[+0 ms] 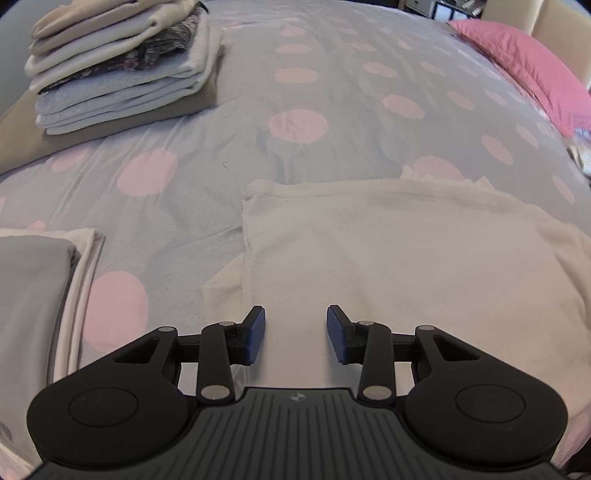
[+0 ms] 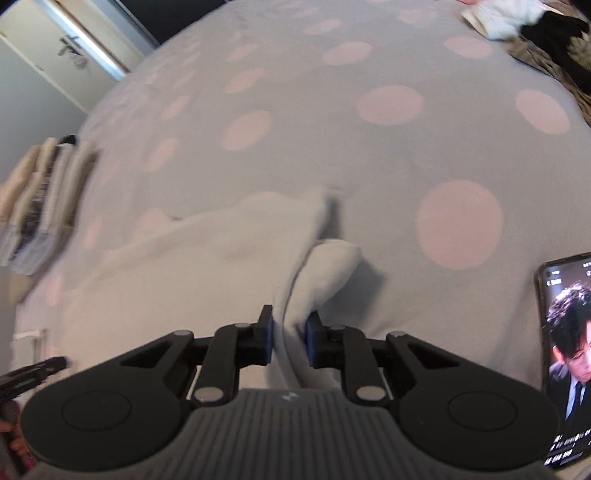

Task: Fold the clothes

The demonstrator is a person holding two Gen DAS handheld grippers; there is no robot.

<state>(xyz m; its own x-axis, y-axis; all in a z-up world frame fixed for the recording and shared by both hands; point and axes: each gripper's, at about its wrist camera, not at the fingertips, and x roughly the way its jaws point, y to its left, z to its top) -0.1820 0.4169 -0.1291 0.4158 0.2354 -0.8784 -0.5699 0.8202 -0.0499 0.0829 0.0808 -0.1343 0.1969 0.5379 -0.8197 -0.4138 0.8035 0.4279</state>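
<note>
A garment (image 1: 406, 251) lies flat on the bed (image 1: 295, 92), near and right of centre in the left wrist view. A tall stack of folded clothes (image 1: 122, 66) stands at far left on the bed, a second folded pile (image 1: 40, 295) at near left. A pillow (image 1: 528, 66) lies along the far right edge. In the right wrist view, a phone (image 2: 569, 362) lies on the bed right of the garment, loose clothing (image 2: 535, 22) at far right.

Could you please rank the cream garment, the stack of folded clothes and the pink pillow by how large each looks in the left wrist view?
1. Cream garment, largest, though it lies nearest the camera.
2. Stack of folded clothes.
3. Pink pillow, partly cut off by the frame edge, so this last place is unsure.
</note>
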